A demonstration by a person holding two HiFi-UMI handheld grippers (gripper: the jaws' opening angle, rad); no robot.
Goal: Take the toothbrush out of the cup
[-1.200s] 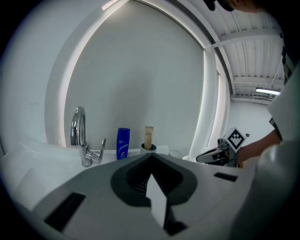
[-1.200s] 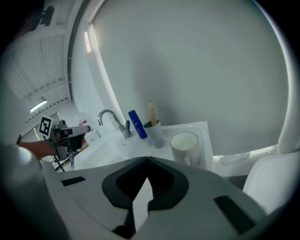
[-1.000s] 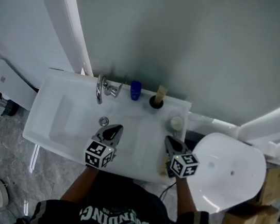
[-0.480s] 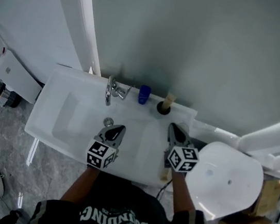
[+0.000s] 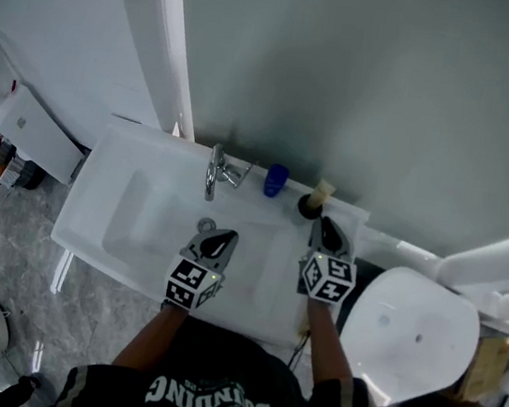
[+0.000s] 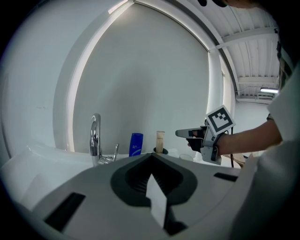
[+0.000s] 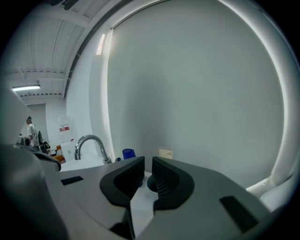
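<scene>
My right gripper [image 5: 326, 226], jaws just opening a crack with nothing between them, hovers near the toothbrush [image 5: 320, 191] standing in its dark cup [image 5: 307, 207] on the sink [image 5: 100, 222] ledge, my left gripper [image 5: 220, 240] closed and empty.

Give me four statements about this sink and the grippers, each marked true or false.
The toothbrush stands in the black cup. True.
The right gripper grips the toothbrush. False: its jaws, which have just been opening, stand slightly apart with nothing between them.
The blue bottle stands between the faucet and the cup. True.
The left gripper hangs over the cup. False: it is over the sink basin, jaws together.
</scene>
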